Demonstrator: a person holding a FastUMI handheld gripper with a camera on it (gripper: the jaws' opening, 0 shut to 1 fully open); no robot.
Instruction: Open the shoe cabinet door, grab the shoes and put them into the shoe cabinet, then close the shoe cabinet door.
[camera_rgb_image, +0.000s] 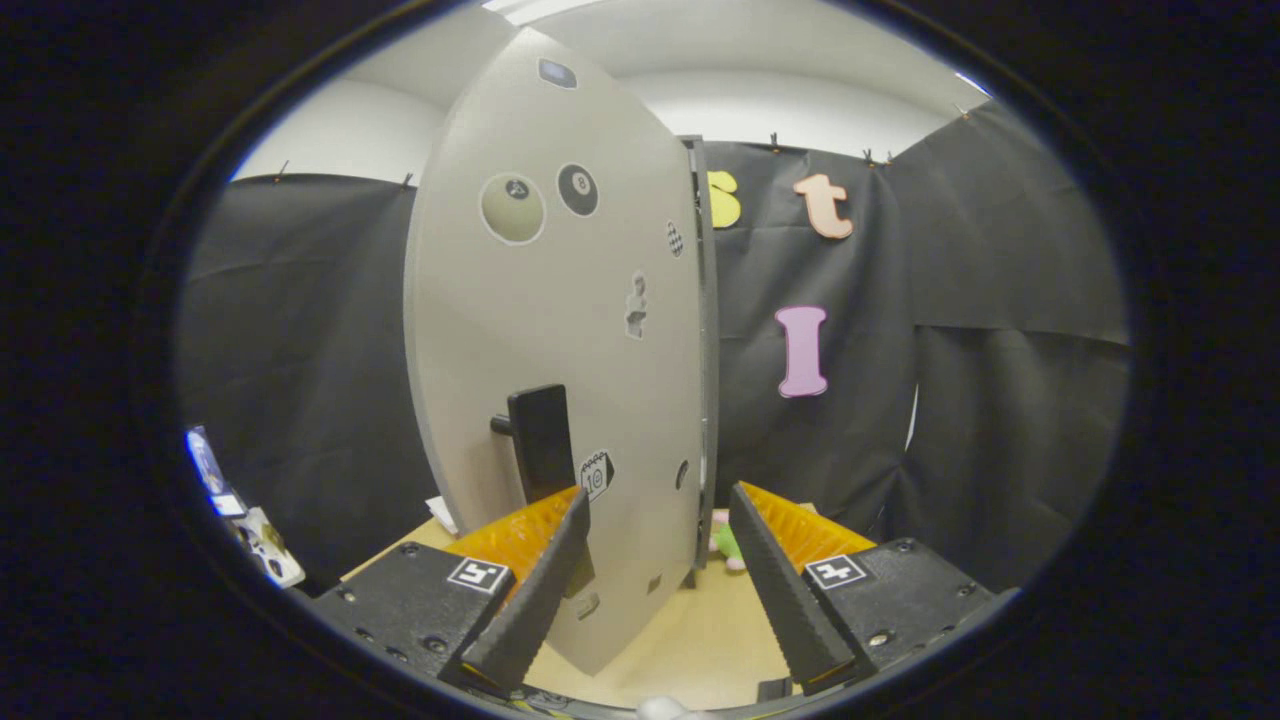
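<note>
1. The shoe cabinet door (560, 330) is a pale grey panel, upright and swung open, seen at a slant; stickers dot its face.
2. A dark handle (540, 440) sticks out low on the door.
3. Past the door's far edge, something small, pink and green (724, 540) lies on the wooden floor.

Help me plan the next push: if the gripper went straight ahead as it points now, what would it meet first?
Most likely the cabinet door. The open gripper has the door's panel just ahead between its fingers, with the dark handle near one finger. Depth is hard to judge.
</note>
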